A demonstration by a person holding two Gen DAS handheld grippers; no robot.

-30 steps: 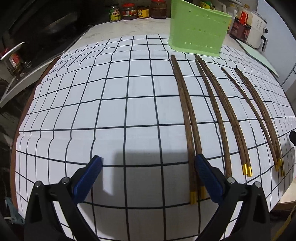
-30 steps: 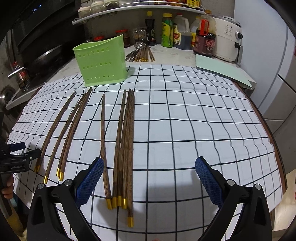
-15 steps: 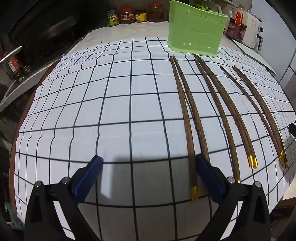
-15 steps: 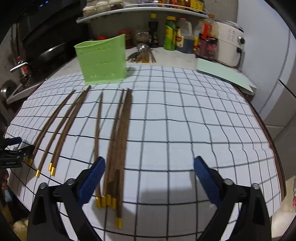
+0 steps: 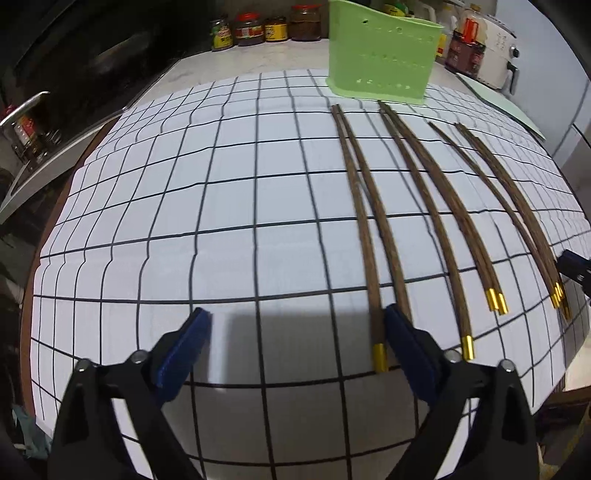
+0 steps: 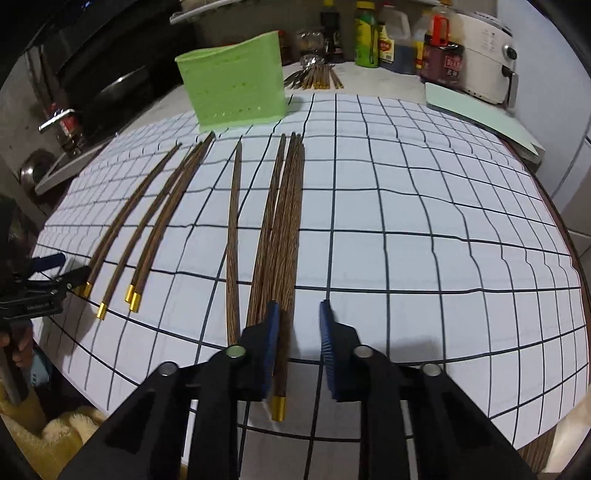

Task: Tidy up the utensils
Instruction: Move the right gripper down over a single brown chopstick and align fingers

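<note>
Left hand-held gripper (image 5: 295, 332): closing, jaws spread wide, one chopstick (image 5: 369, 280) lying between them at lower centre.
Right hand-held gripper (image 6: 299, 325): closing around the rightmost chopstick (image 6: 286, 317), gap remaining.
Green holder (image 6: 236, 92): standing upper left on the worktop (image 6: 424, 240).

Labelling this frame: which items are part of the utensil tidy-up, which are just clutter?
Job:
- wooden chopsticks on the grid mat
- green utensil holder
- left gripper, right gripper

Clutter:
- sauce bottles
- jars
- white appliance
- green board
</note>
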